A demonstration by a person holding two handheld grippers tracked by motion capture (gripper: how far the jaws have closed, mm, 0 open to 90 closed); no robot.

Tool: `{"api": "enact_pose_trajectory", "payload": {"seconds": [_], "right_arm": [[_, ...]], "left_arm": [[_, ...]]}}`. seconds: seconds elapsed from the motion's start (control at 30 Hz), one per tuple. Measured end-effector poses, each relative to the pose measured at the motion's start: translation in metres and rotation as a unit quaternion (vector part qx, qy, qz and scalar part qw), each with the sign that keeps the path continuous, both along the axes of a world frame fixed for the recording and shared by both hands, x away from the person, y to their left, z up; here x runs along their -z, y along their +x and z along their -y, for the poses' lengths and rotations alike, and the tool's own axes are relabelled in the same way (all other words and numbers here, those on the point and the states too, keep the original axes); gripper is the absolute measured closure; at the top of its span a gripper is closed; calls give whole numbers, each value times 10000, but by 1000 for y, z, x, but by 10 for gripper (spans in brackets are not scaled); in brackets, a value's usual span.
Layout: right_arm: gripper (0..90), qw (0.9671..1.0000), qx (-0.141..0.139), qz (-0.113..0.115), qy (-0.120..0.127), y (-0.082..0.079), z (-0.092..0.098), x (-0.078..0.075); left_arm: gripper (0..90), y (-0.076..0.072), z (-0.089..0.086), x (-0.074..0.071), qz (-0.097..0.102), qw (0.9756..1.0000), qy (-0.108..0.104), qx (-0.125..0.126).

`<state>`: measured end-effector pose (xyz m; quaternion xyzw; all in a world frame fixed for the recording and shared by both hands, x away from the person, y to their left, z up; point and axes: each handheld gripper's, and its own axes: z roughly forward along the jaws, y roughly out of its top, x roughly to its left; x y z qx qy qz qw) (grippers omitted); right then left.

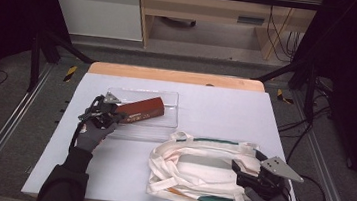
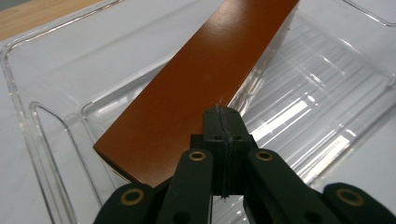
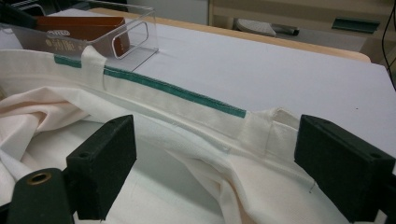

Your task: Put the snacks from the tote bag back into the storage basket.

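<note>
A long red-brown box (image 1: pixel 140 109) lies slanted in a clear plastic tray (image 1: pixel 172 99) at the back left of the table. My left gripper (image 1: pixel 116 117) is at the box's near left end. In the left gripper view its jaws (image 2: pixel 223 117) are shut flush against each other, tips over the box (image 2: pixel 196 84), nothing visibly between them. A cream tote bag (image 1: pixel 194 167) with green trim lies crumpled at the front right. My right gripper (image 1: pixel 240 170) stands open at its right edge, one jaw on either side of the bag's rim (image 3: pixel 177 93), pads apart from the cloth.
A white sheet covers the table (image 1: pixel 216 104), and a wooden edge shows at the back. The tray (image 3: pixel 140 32) stands just behind the bag's upper left corner. Bare sheet lies at the front left and back right. Black frame posts stand at both sides.
</note>
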<state>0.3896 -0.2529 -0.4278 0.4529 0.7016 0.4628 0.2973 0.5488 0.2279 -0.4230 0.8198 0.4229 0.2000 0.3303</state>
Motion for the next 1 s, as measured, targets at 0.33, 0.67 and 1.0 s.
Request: {"api": "enact_pose_trajectory", "payload": {"seconds": [0.33,0.67,1.0], "right_arm": [[134,10000,3,14,13,0,0,0],[134,10000,-2,21,6,0,0,0],[134,10000,-6,17,8,0,0,0]], "left_arm": [[900,10,-3,0,-3,9996,82,-273],[900,15,-6,0,87,9987,-58,-501],[900,21,-5,0,69,9980,-65,-626]]}}
